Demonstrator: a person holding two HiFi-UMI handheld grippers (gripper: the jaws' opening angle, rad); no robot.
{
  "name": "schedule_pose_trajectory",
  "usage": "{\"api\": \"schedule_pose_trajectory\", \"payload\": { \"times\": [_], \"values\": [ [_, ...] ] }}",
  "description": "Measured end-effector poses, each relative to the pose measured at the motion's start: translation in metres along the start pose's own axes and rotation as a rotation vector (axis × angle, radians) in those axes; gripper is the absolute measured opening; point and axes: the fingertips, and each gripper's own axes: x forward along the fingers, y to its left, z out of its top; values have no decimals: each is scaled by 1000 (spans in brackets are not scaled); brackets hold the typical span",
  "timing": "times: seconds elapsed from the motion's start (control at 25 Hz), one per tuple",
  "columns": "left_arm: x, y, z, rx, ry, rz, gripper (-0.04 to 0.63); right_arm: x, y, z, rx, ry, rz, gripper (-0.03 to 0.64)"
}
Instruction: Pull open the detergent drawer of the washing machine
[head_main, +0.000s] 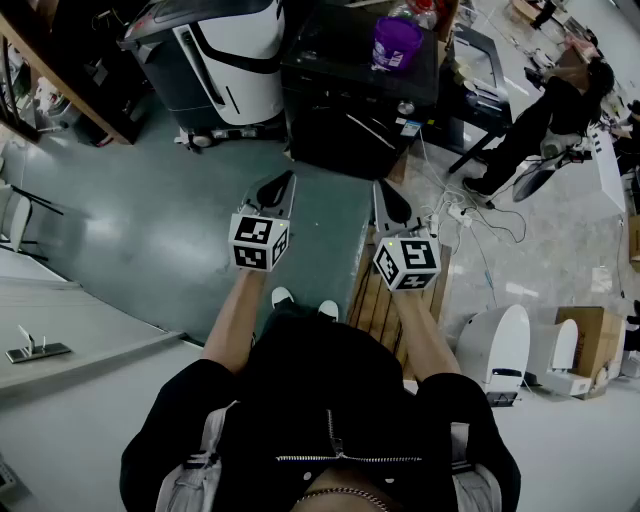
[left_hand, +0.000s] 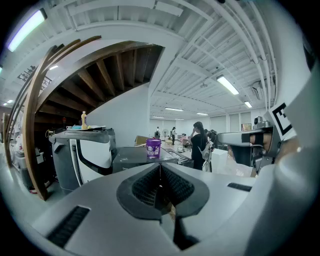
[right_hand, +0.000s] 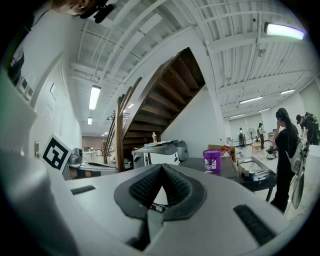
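Observation:
A black washing machine (head_main: 350, 100) stands ahead of me with a purple tub (head_main: 396, 42) on its lid. Its front panel carries a round knob (head_main: 405, 107); I cannot make out the detergent drawer. My left gripper (head_main: 283, 178) is held in the air short of the machine's left front corner, shut and holding nothing. Beside it, my right gripper (head_main: 385, 187) hangs near the right front corner, also shut and holding nothing. The left gripper view looks past the closed pads (left_hand: 160, 167) to the machine (left_hand: 132, 157) and tub (left_hand: 153, 148). The right gripper (right_hand: 161, 167) faces the tub (right_hand: 211, 161) too.
A grey-and-white appliance (head_main: 225, 55) stands left of the machine. A wooden pallet (head_main: 375, 300) lies under my right arm, with cables (head_main: 450, 215) on the floor beyond. A person in black (head_main: 545, 110) stands at the right. White devices (head_main: 495, 350) and a cardboard box (head_main: 590, 335) sit lower right.

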Motion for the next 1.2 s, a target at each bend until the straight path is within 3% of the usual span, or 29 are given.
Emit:
{"api": "schedule_pose_trajectory", "payload": {
  "times": [0.72,1.2],
  "values": [
    [3,-10,2,3,-8,-11,23,-6,-13,0,11,-1,2,5],
    [8,-28,-4,-8,4,-12,23,-3,-25,-11,29,18,54,5]
  ]
}}
